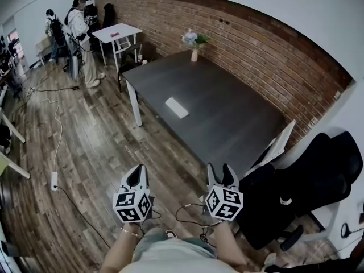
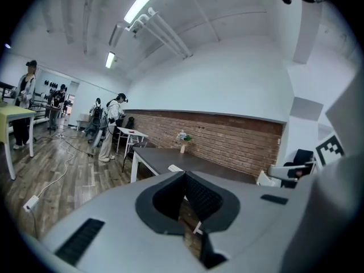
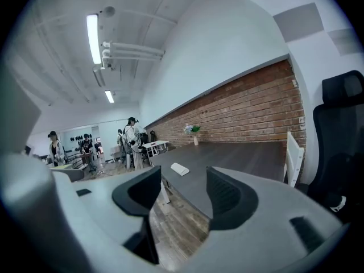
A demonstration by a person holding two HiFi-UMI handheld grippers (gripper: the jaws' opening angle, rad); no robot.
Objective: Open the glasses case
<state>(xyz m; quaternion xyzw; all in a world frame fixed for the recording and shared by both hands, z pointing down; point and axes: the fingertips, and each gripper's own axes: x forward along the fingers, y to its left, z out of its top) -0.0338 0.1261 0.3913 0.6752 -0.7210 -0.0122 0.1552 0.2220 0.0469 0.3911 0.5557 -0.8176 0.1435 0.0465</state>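
The glasses case [image 1: 177,107] is a small white oblong box that lies closed on the dark table [image 1: 227,112], near the table's left edge. It also shows small in the left gripper view [image 2: 175,168] and in the right gripper view [image 3: 180,169]. Both grippers hang over the wooden floor, well short of the table and far from the case. My left gripper [image 1: 136,177] [image 2: 185,178] has its jaw tips together with nothing held. My right gripper [image 1: 221,174] [image 3: 185,189] stands open and empty, with the case seen between its jaws in the distance.
A vase of flowers [image 1: 194,41] stands at the table's far end by the brick wall. A black office chair [image 1: 307,181] and a white chair [image 1: 277,144] are at the right. Cables [image 1: 57,129] lie on the floor at left. Several people stand by a white table [image 1: 116,33] far back.
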